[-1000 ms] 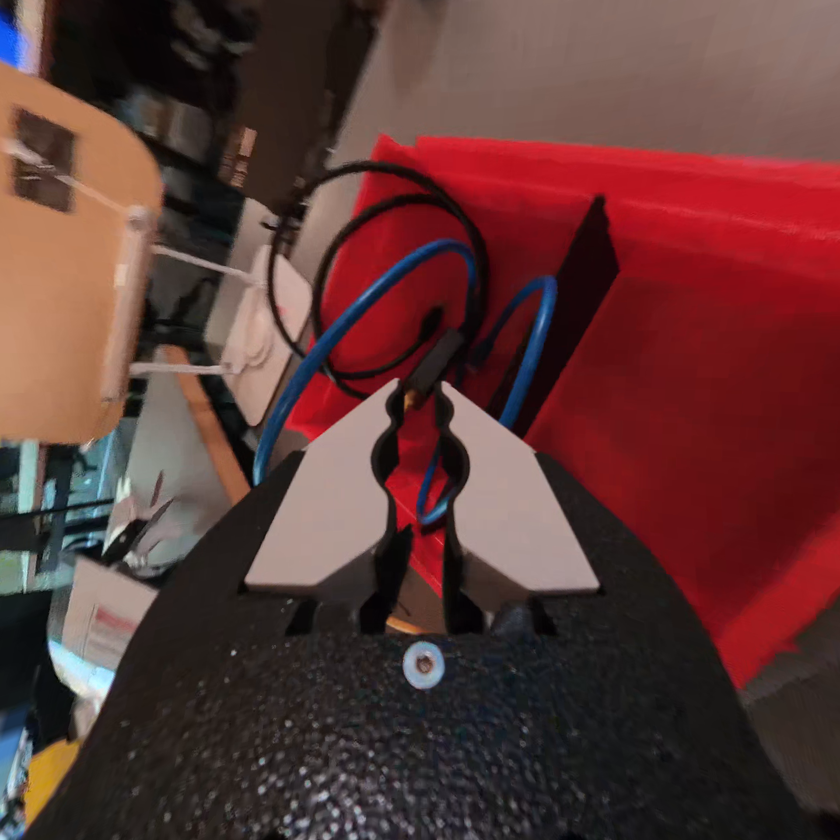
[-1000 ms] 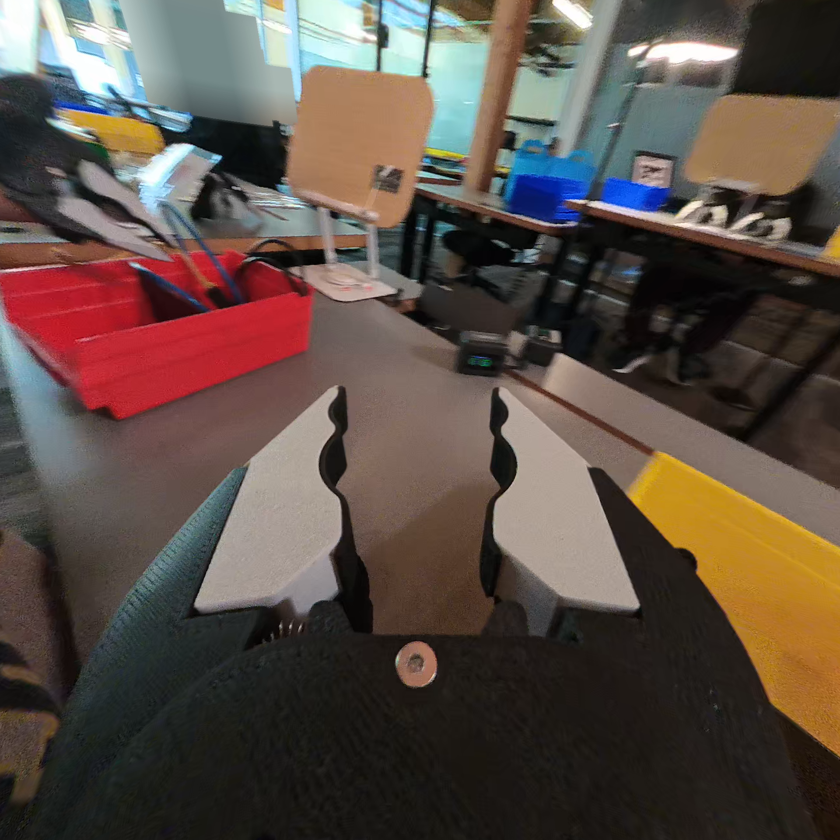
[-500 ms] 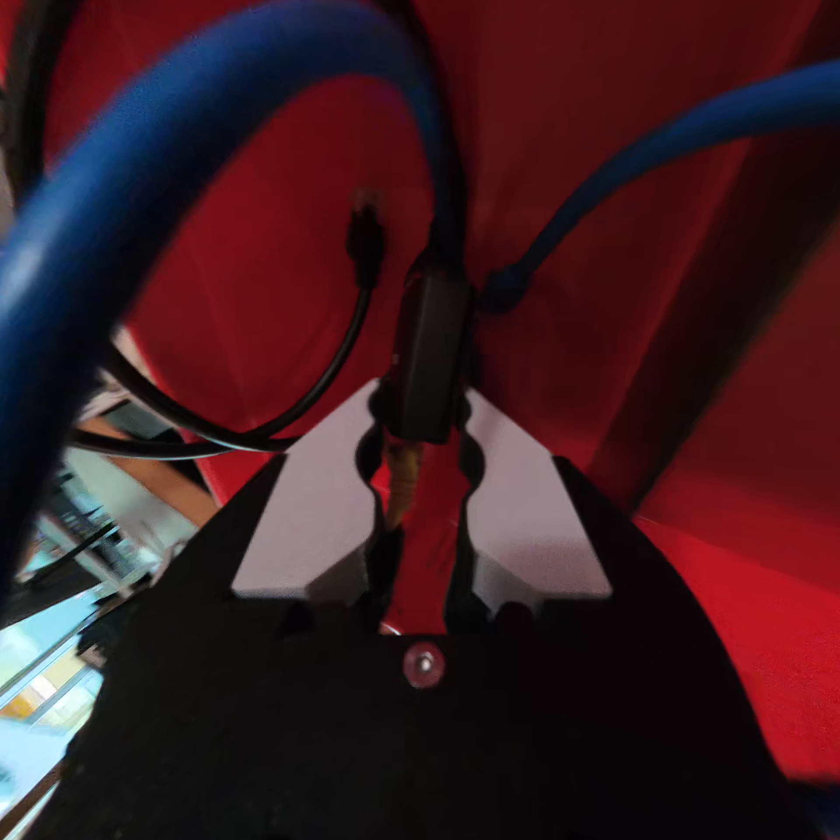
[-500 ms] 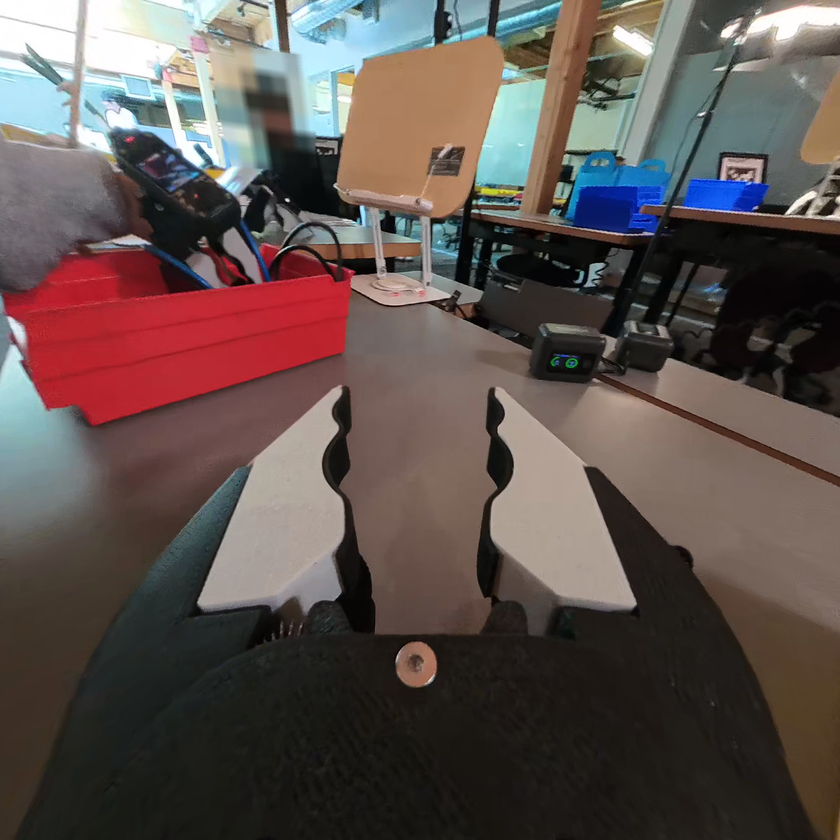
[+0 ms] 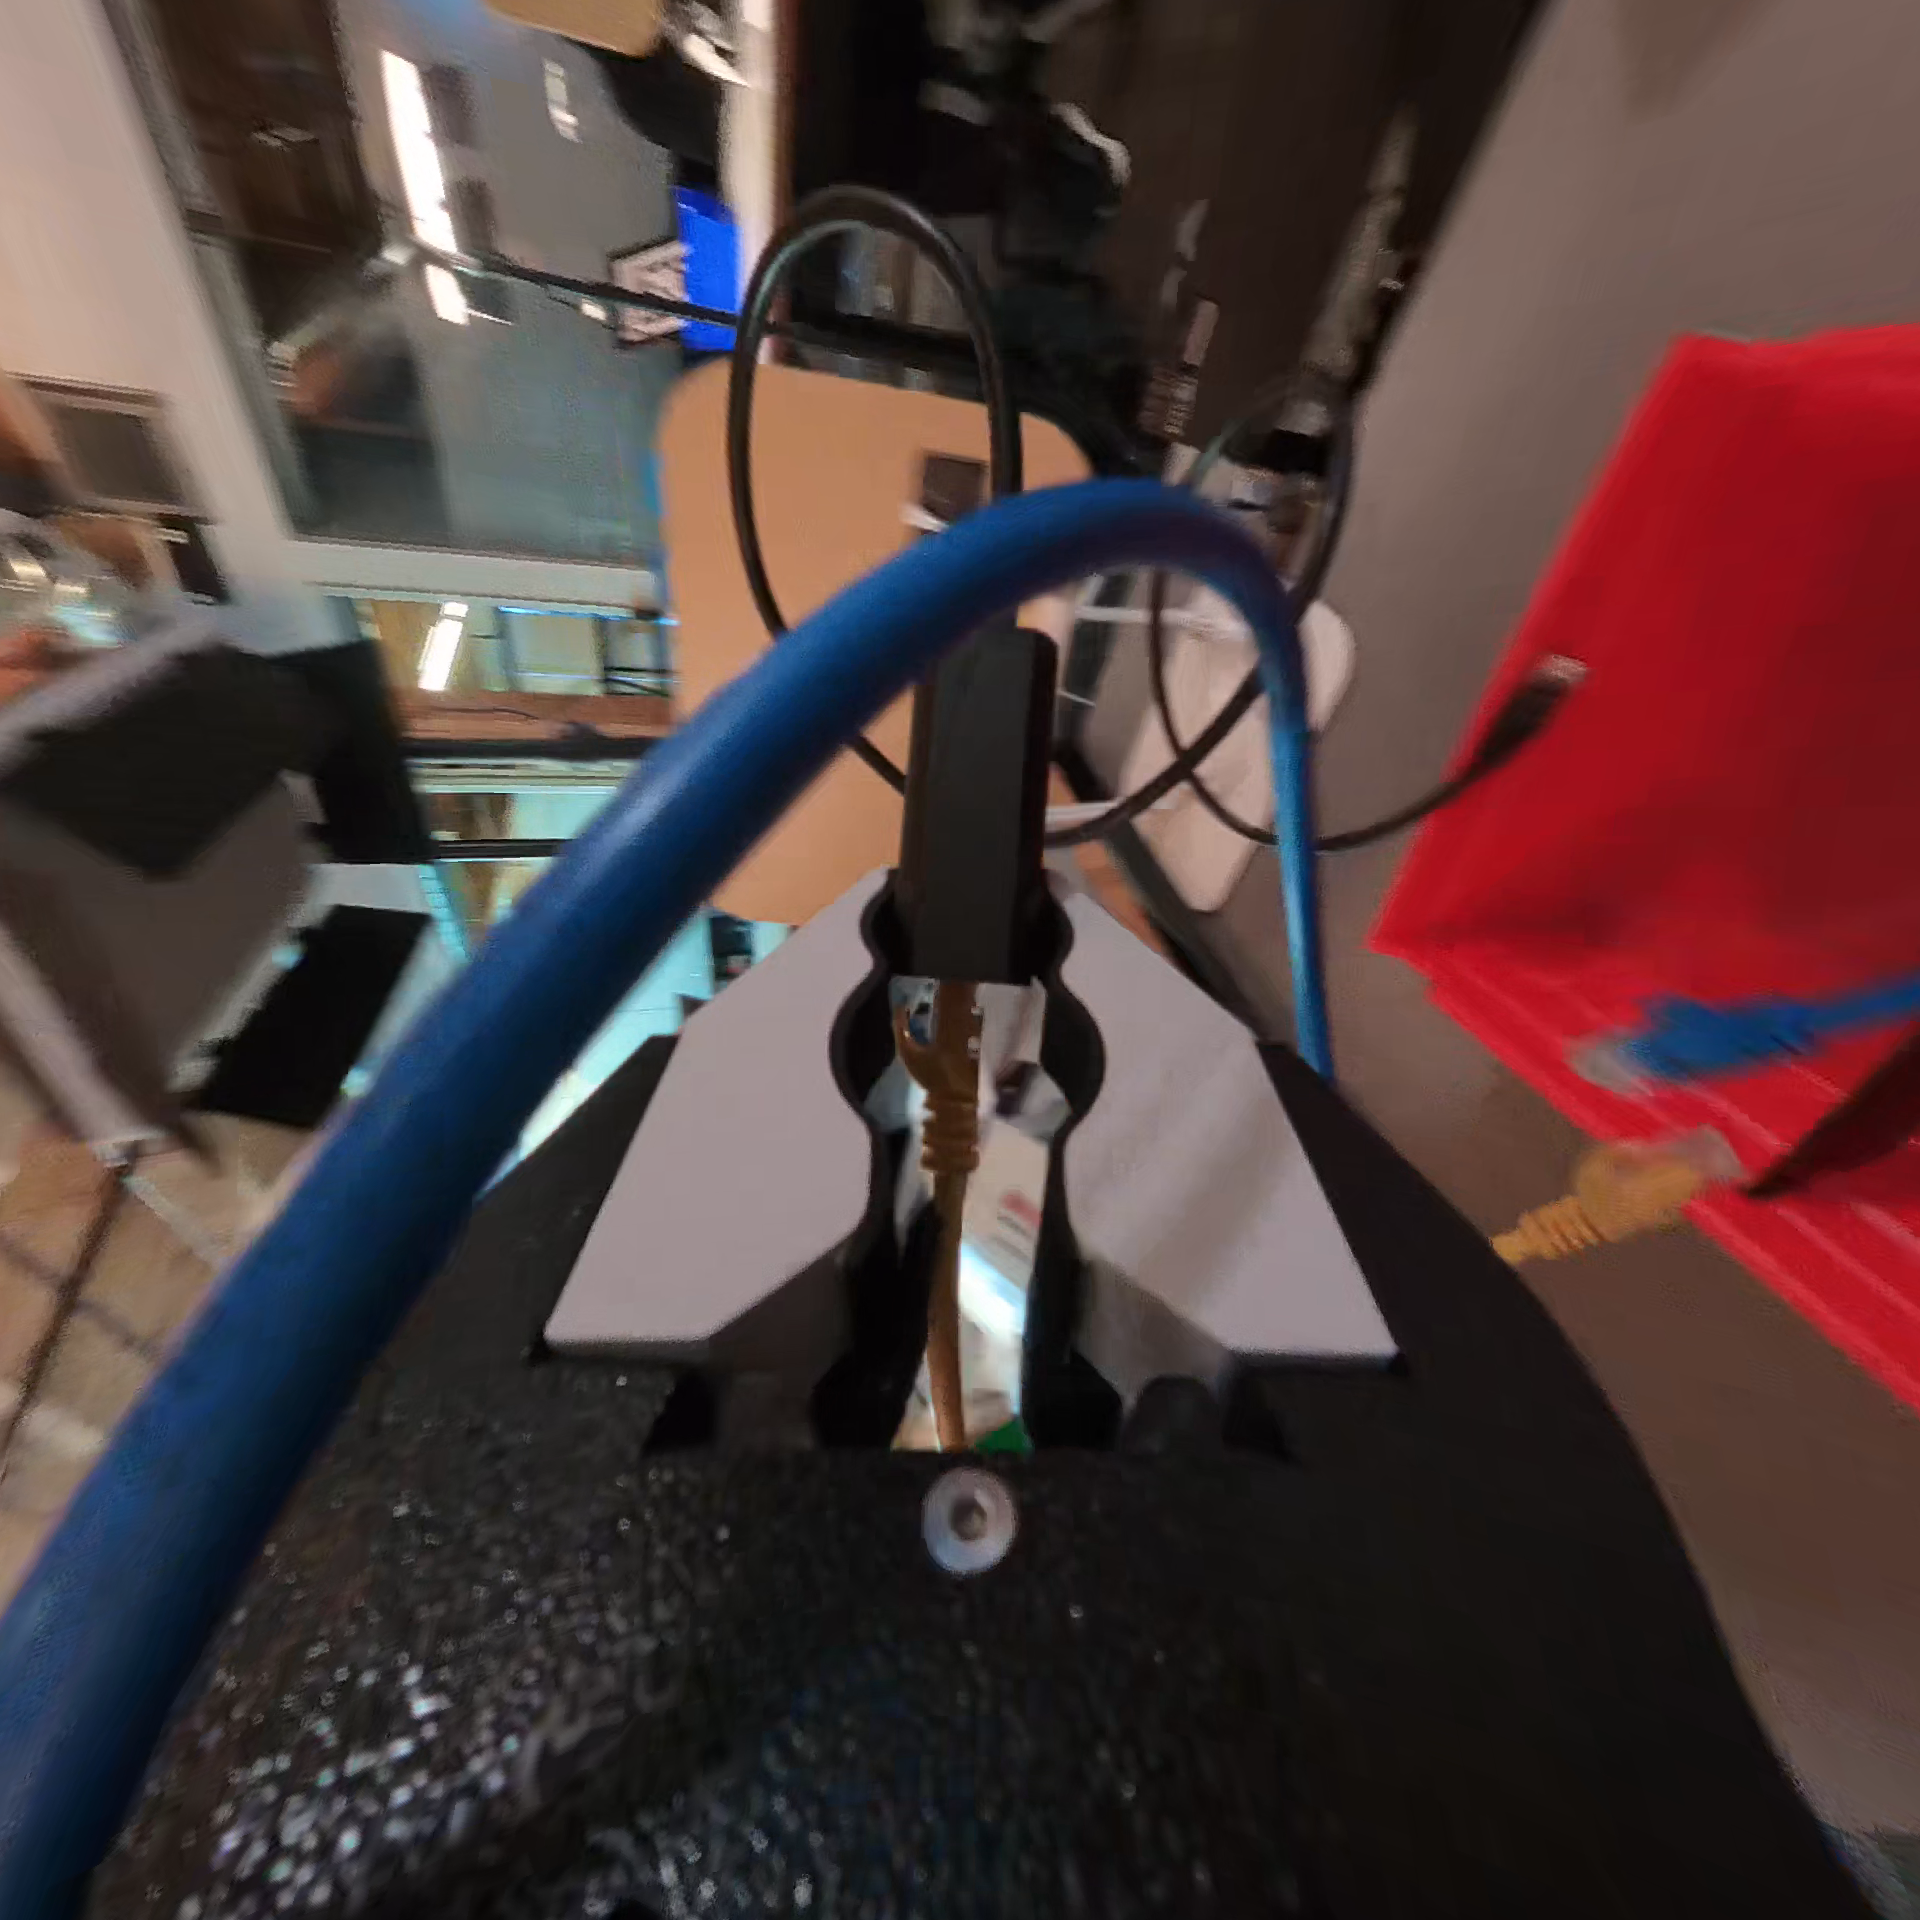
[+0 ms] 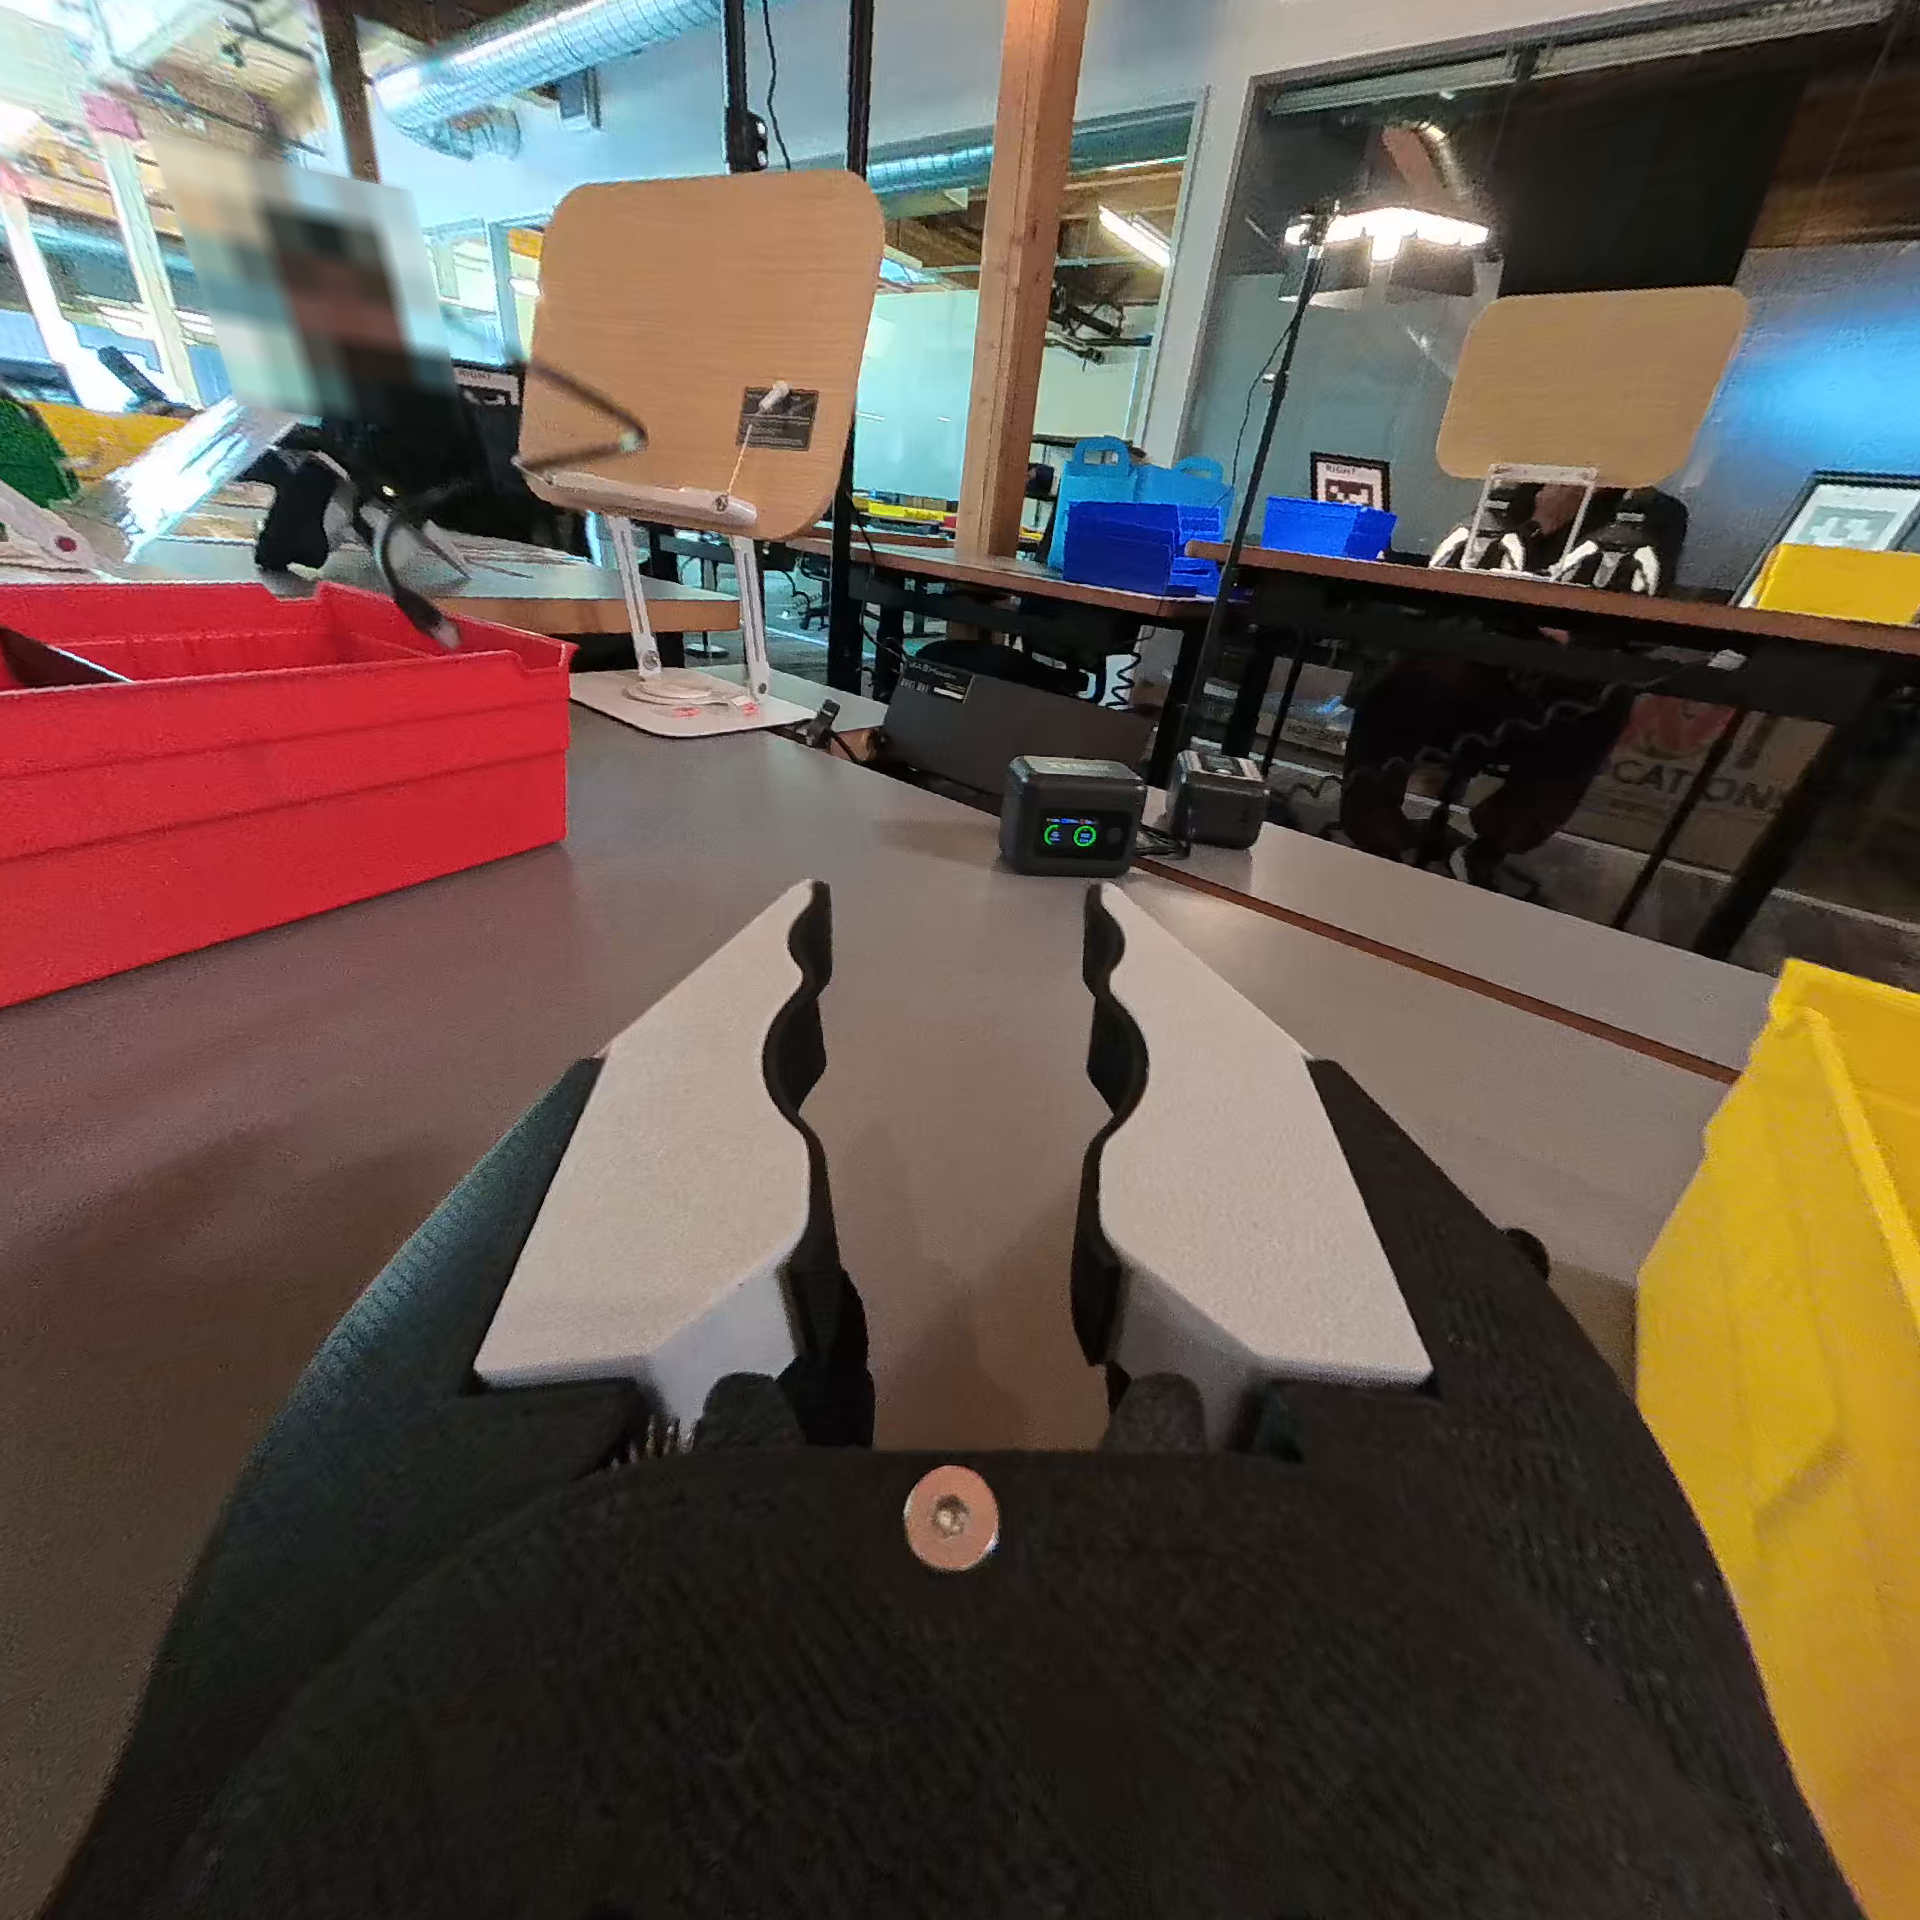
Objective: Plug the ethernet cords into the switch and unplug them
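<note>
Grey worktop (image 6: 312, 1143) in an open workshop; red bin (image 6: 260, 790) set on it. Black switch (image 5: 977, 800) is clamped between the left gripper (image 5: 971, 914) fingers, long axis pointing forward, yellow cord (image 5: 951, 1122) plugged in. Right gripper (image 6: 956, 904) fingers are parted, empty.

Bin (image 6: 260, 790) left on table (image 6: 727, 935); tub (image 6: 1808, 1299) right.

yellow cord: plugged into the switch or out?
Plugged in. In the left wrist view the yellow cord runs into the end of the black switch, which the left gripper clamps. Its other plug dangles free.
</note>
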Action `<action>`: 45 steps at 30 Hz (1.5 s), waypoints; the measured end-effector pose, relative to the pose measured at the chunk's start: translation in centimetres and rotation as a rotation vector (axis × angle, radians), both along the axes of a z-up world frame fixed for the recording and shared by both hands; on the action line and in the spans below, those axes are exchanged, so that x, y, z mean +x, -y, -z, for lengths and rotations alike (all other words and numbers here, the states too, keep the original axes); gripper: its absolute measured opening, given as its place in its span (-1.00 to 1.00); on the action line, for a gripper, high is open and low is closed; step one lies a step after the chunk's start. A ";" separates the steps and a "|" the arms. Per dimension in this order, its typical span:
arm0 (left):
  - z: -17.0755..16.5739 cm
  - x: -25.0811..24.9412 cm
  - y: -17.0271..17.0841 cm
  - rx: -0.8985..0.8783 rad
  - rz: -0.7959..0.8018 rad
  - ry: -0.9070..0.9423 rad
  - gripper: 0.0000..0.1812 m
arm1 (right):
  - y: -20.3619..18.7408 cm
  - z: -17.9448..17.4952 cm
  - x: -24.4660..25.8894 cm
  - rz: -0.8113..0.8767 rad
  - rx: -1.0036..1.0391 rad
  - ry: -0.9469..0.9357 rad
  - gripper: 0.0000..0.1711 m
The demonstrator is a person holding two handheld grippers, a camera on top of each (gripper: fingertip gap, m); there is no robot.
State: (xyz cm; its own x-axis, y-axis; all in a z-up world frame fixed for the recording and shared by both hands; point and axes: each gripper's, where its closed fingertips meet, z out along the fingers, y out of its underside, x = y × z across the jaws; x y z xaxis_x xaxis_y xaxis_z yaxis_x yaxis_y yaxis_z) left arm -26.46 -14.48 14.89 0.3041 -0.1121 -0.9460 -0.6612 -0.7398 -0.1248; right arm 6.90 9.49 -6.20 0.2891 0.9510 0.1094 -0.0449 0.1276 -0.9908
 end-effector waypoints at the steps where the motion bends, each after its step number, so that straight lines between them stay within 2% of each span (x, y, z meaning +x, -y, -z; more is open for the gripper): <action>1: -2.5 0.5 -0.4 0.023 0.008 -0.038 -0.75 | -0.1 0.1 0.0 0.012 0.006 0.004 -0.44; 5: -11.4 3.7 -3.2 0.127 0.071 -0.140 -0.76 | -0.5 0.4 0.2 0.052 0.040 0.017 -0.45; 8: -16.0 6.7 -6.0 0.205 0.110 -0.177 -0.76 | -0.9 0.2 0.4 0.076 0.062 0.005 -0.45; 11: -17.8 10.3 -9.5 0.240 0.184 -0.184 -0.76 | -1.5 0.2 0.7 0.107 0.070 0.001 -0.46; 13: -17.5 12.4 -11.8 0.258 0.233 -0.171 -0.76 | -1.8 0.0 1.1 0.124 0.072 -0.013 -0.45; 17: -13.2 15.7 -16.2 0.257 0.331 -0.109 -0.76 | -2.2 -0.6 1.9 0.158 0.087 -0.049 -0.46; 25: -0.3 18.5 -21.4 0.116 0.385 0.041 -0.78 | -2.6 -0.3 1.8 0.167 0.079 -0.045 -0.46; 35: 13.2 23.3 -23.8 -0.019 0.464 0.278 -0.76 | -2.6 -0.3 1.9 0.173 0.085 -0.043 -0.46; 45: 22.0 25.1 -23.8 -0.087 0.433 0.466 -0.76 | -2.5 -0.1 1.7 0.163 0.083 -0.034 -0.46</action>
State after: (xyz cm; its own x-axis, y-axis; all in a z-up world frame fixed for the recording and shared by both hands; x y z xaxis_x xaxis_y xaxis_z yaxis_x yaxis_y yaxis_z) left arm -1.38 9.33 -7.09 0.5913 -0.3878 -0.7071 -0.7932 -0.4380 -0.4230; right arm 8.58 12.01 -6.15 0.4434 0.8795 0.1730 -0.0502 0.2171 -0.9749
